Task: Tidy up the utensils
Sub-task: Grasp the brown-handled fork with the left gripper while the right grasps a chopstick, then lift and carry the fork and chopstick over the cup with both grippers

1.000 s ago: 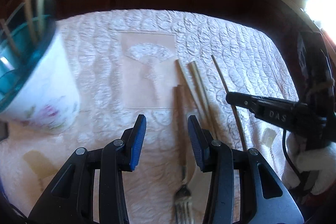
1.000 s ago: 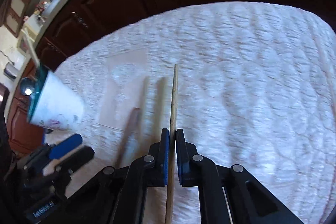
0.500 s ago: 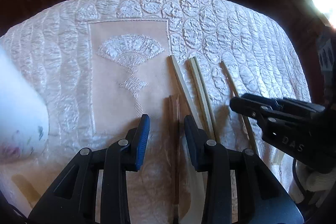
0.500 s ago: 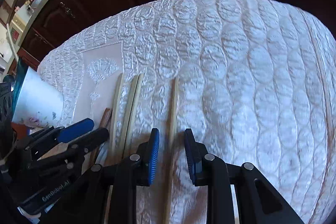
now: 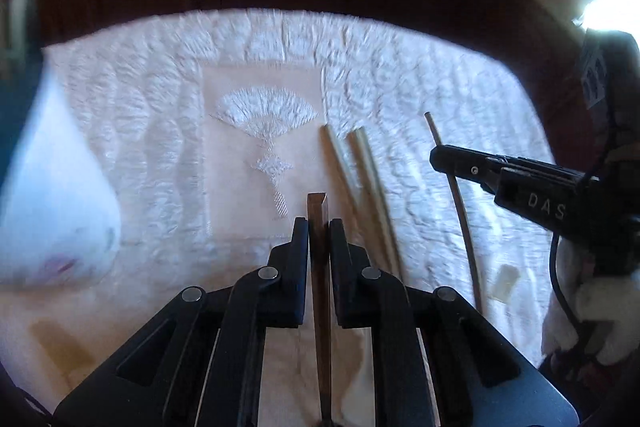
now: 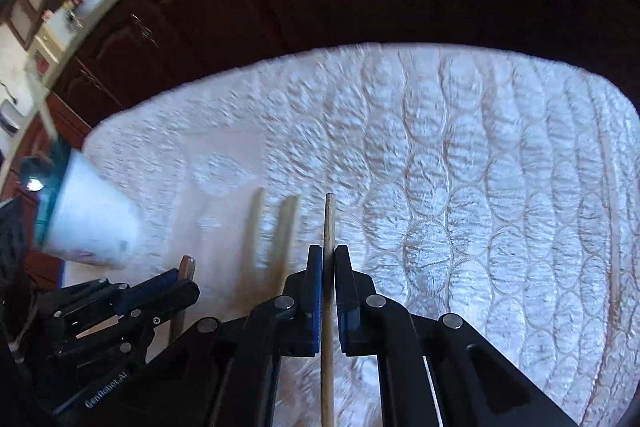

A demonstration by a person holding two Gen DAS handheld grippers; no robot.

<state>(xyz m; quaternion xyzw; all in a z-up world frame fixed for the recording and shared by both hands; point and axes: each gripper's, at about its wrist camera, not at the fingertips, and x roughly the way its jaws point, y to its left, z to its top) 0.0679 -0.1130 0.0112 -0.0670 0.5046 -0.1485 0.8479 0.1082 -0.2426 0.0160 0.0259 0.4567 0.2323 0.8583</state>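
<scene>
- Since the earlier frames, the left gripper (image 5: pixel 319 227) has just been closing and its jaws are now clamped on the dark wooden handle (image 5: pixel 318 211) of a utensil seen earlier to be a fork; the right gripper (image 6: pixel 328 259) has reclosed on a thin round wooden stick (image 6: pixel 329 223).
- The step in hand is judged to be the pick-up, with both pieces gripped just above the cloth.
- Next, a carry to the white cup (image 6: pixel 90 223), teal inside, at the left is called for, each piece tipped in end-first.
- Two pale flat chopsticks (image 5: pixel 360 183) are left lying side by side on the quilted white tablecloth (image 6: pixel 460 167).
- The stick is slender and smooth; the handle is squared and glossy.
</scene>
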